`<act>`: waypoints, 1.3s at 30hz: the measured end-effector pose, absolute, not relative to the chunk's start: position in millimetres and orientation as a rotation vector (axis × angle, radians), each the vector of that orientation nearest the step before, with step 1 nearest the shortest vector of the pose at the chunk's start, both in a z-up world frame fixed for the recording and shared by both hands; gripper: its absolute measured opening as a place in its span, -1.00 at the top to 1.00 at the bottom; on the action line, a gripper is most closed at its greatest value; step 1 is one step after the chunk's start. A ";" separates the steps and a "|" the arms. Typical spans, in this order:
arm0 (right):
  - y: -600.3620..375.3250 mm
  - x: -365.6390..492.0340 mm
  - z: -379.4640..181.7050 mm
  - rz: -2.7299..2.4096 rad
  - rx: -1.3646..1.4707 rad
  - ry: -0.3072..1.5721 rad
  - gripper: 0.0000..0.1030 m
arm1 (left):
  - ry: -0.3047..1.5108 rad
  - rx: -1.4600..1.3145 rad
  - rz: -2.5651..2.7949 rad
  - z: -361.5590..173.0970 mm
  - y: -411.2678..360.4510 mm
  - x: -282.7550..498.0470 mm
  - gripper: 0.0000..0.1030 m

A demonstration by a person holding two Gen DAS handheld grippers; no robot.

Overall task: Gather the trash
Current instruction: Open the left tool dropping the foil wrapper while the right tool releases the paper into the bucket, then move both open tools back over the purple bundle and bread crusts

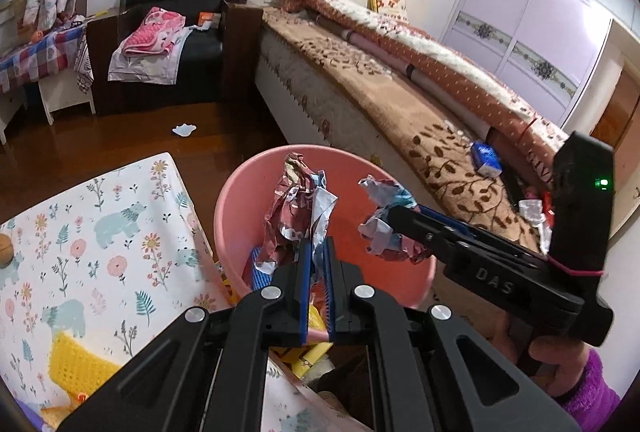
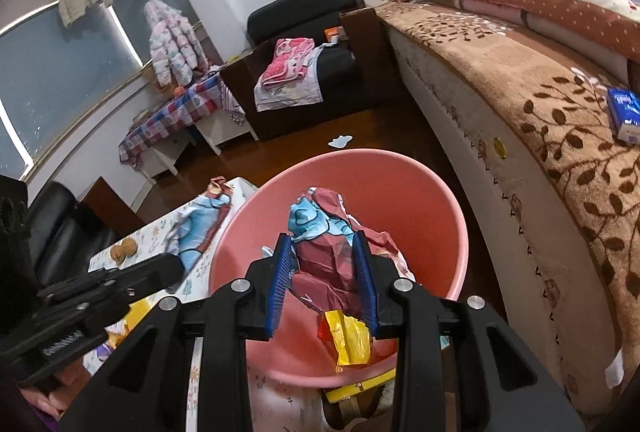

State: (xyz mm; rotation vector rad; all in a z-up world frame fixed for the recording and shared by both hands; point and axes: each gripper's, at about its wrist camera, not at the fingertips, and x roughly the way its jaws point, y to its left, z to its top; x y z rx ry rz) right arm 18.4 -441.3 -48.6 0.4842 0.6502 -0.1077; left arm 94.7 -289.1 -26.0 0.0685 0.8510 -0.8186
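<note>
Wrappers over bin, release pending.
Left gripper (image 1: 316, 252) pinches crumpled wrapper (image 1: 298, 208), right gripper (image 2: 325, 264) clamps second wad (image 2: 324, 228), both above pink basin (image 2: 400, 184); yellow scrap (image 2: 346, 336) already inside; white scrap (image 1: 184, 129) on the floor (image 1: 120, 136) uncollected.
</note>
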 end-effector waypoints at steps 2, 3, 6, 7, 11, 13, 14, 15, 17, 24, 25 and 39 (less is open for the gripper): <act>-443.0 19.0 -51.9 -0.116 0.484 0.653 0.37 | 0.862 0.076 -0.815 -30.3 -295.0 98.4 0.90; -443.5 19.4 -53.5 -0.121 0.482 0.657 0.37 | 0.866 0.078 -0.812 -31.8 -298.9 99.3 0.90; -444.5 20.5 -55.9 -0.127 0.477 0.664 0.37 | 0.875 0.079 -0.806 -34.2 -305.5 99.8 0.90; -444.4 20.6 -56.0 -0.132 0.472 0.662 0.37 | 0.878 0.079 -0.805 -35.3 -306.1 100.2 0.89; -443.0 21.6 -55.6 -0.137 0.464 0.665 0.32 | 0.891 0.088 -0.800 -38.7 -308.4 99.9 0.89; -443.4 21.4 -57.0 -0.142 0.471 0.667 0.28 | 0.884 0.090 -0.798 -37.8 -308.1 99.6 0.88; -443.3 20.6 -57.8 -0.142 0.474 0.668 0.26 | 0.880 0.092 -0.798 -37.2 -307.4 99.1 0.83; -442.9 19.5 -58.5 -0.143 0.476 0.669 0.25 | 0.874 0.096 -0.799 -35.9 -307.0 98.4 0.78; -441.9 18.9 -58.7 -0.142 0.479 0.671 0.17 | 0.859 0.098 -0.801 -32.5 -304.3 96.5 0.52; -433.0 15.8 -50.3 -0.124 0.477 0.658 0.08 | 0.828 0.089 -0.786 -21.1 -287.4 93.0 0.33; -431.6 15.0 -48.6 -0.123 0.474 0.656 0.08 | 0.823 0.087 -0.783 -19.1 -284.7 92.2 0.32; -406.3 -1.6 -21.4 -0.081 0.435 0.598 0.08 | 0.739 0.010 -0.666 16.9 -190.4 86.5 0.14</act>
